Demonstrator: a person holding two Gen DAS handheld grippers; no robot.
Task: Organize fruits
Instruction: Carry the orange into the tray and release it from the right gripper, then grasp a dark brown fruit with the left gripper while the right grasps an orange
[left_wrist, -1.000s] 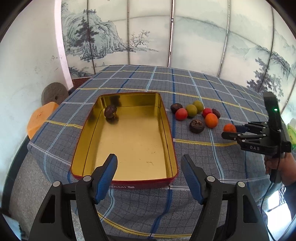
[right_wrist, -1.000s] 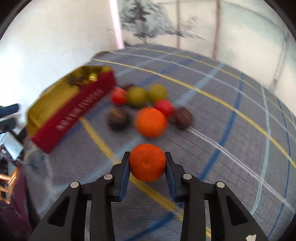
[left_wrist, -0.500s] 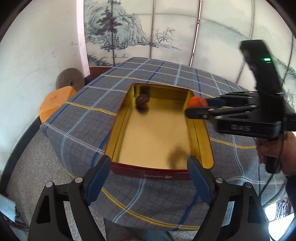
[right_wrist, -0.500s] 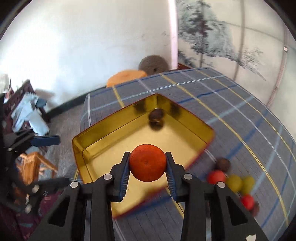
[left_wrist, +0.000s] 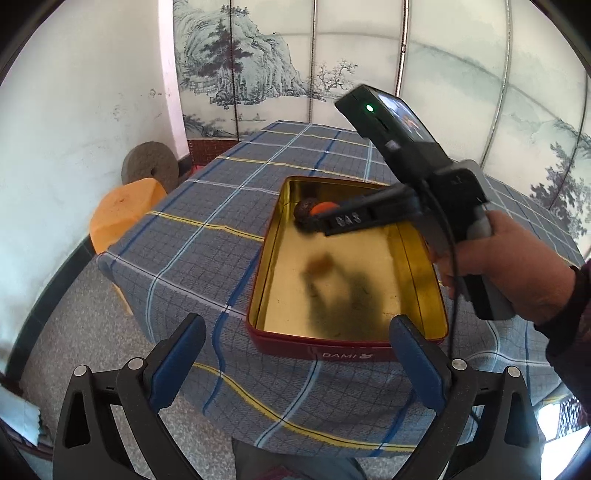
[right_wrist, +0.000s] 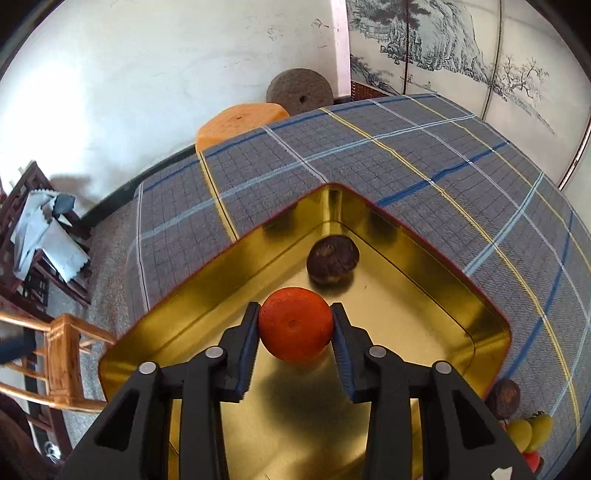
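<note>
A gold-lined red tin tray lies on the checked tablecloth. One dark brown fruit rests in its far corner. My right gripper hangs over the tray just short of that fruit, with an orange between its blue pads; the jaws are opening, and the pads still touch the orange. In the left wrist view the right gripper reaches across the tray, and the orange shows beside the dark fruit. My left gripper sits at the tray's near end, its jaws opening wide with nothing between them.
A dark fruit, yellow-green fruits and a red one lie on the cloth outside the tray. An orange stool and a round millstone stand by the wall. A wooden chair stands beside the table.
My right gripper carried the orange from the fruit pile on the cloth over the tray to its far corner, next to the dark fruit. My left gripper's jaws spread wider.
</note>
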